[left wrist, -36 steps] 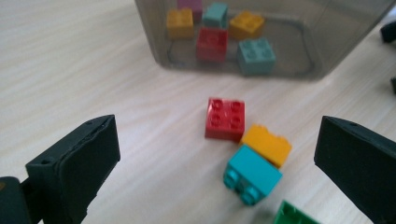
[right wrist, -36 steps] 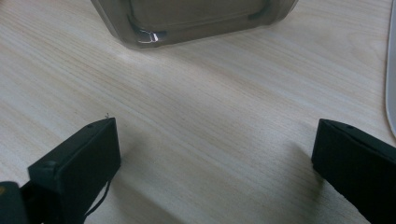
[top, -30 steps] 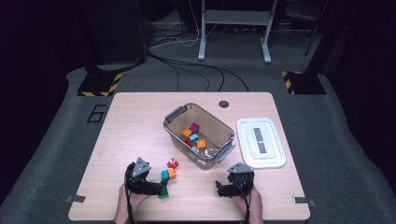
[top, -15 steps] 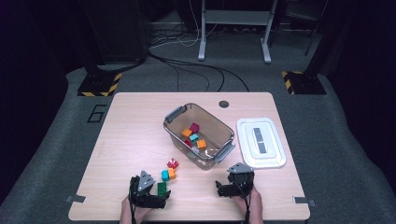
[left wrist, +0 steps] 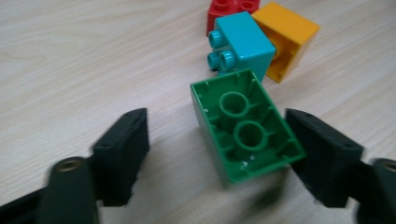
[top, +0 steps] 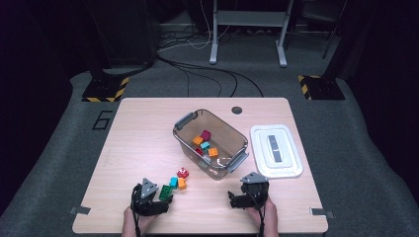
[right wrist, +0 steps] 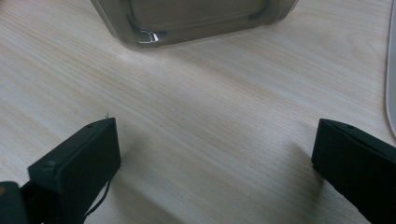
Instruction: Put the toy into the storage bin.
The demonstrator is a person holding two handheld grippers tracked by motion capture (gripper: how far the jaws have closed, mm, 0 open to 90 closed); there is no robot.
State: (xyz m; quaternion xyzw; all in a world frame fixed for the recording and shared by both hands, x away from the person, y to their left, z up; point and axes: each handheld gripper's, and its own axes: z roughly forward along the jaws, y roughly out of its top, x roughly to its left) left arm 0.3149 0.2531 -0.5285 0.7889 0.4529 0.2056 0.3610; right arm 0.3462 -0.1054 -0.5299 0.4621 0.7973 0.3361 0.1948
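Green brick [left wrist: 245,128], two-stud size, lying on its side on the table [top: 148,128] with its hollow underside facing the left gripper view; placed between the jaws of the left gripper [left wrist: 217,149], which have just been closing around it. Right-hand jaw at or just beside the brick's edge, left-hand jaw apart from it with bare wood between, so not yet clamped. Teal brick [left wrist: 240,42] just beyond the green one, touching it or nearly so; orange brick [left wrist: 287,39] against the teal; red brick [left wrist: 231,11] farther back. Clear bin [top: 210,143] mid-table, holding several coloured bricks. White lid [top: 275,150] flat to the bin's right. Right gripper [right wrist: 215,158] near the table's front edge, jaws spread wide over bare wood, holding nothing.
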